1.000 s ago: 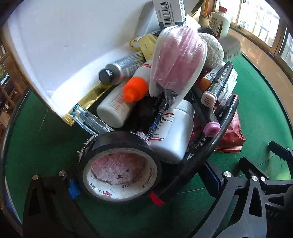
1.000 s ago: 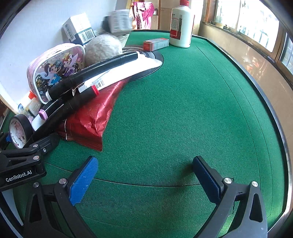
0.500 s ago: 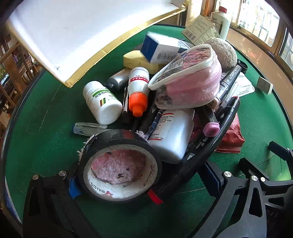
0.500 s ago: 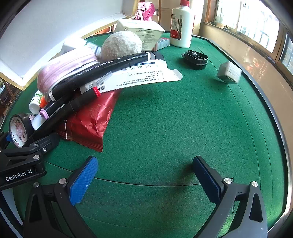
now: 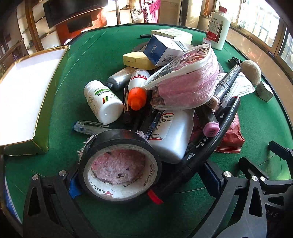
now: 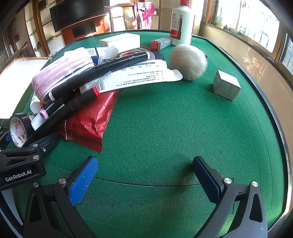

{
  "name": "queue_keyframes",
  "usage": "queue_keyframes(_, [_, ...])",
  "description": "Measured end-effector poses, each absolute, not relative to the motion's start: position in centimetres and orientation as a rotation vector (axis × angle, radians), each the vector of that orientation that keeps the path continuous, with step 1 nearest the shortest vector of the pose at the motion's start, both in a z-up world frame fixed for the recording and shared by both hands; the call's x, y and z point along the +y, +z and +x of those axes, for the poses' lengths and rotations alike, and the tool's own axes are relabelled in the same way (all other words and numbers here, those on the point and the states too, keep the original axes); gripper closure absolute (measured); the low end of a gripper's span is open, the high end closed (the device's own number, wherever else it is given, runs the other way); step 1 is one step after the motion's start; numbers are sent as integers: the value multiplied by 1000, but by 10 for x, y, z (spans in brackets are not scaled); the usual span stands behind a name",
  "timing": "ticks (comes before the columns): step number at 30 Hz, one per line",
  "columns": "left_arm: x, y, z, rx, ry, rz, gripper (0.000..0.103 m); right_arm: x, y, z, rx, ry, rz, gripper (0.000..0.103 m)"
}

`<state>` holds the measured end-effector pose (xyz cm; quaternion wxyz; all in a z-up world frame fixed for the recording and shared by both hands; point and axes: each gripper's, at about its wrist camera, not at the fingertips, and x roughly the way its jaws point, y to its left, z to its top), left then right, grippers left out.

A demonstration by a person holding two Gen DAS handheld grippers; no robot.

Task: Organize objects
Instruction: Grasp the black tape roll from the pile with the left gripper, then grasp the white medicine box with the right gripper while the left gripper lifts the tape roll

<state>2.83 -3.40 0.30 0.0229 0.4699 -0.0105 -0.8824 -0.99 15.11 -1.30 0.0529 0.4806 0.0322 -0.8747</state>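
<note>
Big heap of clutter sits mid-worktop (image 6: pixel 164 128), just ahead of the left tongs (image 5: pixel 144 183). The left tongs are spread wide around the near end of the heap: black tape roll (image 5: pixel 120 165) and a long black marker (image 5: pixel 207 146) lie between the pads. I can't tell whether either is actually pinched. Right tongs (image 6: pixel 144 175) gape over bare felt, holding nothing.

Handling guesses:
- Tape roll: rigid, light, grippy rim. Take it across the outer wall (not through the core).
- White pill bottle (image 5: pixel 103 101) and the larger white bottle (image 5: pixel 172 135): smooth plastic, round, likely to roll. Grip across the body, near the cap.
- Pink zip pouch (image 5: pixel 186 86): soft, squashy, perched on top. It will sag, so grab the zip edge.
- Markers: stiff, slick, propping each other up. Pull one and the others will probably shift.
- Red foil packet (image 6: pixel 91 117): thin, crinkly, flat on the felt, hard to get under.
- Fuzzy ball (image 6: pixel 188 62): very light, blurred in the right view, so it may be rolling.

Surface: green felt, decent friction, raised rim. White open box (image 5: pixel 23 95) lies to the left, a likely drop spot. Room: sunlit windows on the right, dark TV (image 6: pixel 78 13) and shelves behind.
</note>
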Motion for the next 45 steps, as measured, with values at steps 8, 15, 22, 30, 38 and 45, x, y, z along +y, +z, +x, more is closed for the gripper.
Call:
queue_keyframes(8, [-35, 3, 32, -34, -2728, 1460, 0, 152, -13, -11, 90, -2656, 1469, 0])
queue_keyframes(15, [-27, 2, 31, -40, -2722, 1458, 0, 151, -13, -10, 85, -2649, 1479, 0])
queue_keyframes(22, [-24, 3, 26, -38, -2720, 1461, 0, 151, -12, -10, 89, -2652, 1476, 0])
queue_keyframes(30, [-28, -3, 28, -42, -2705, 1469, 0, 150, -13, -8, 91, -2652, 1475, 0])
queue_keyframes(38, [-27, -2, 27, -59, -2741, 1457, 0, 150, -13, -8, 95, -2642, 1477, 0])
queue_keyframes(45, [-55, 19, 45, 83, -2947, 1314, 4, 177, 18, 18, 238, -2532, 1314, 6])
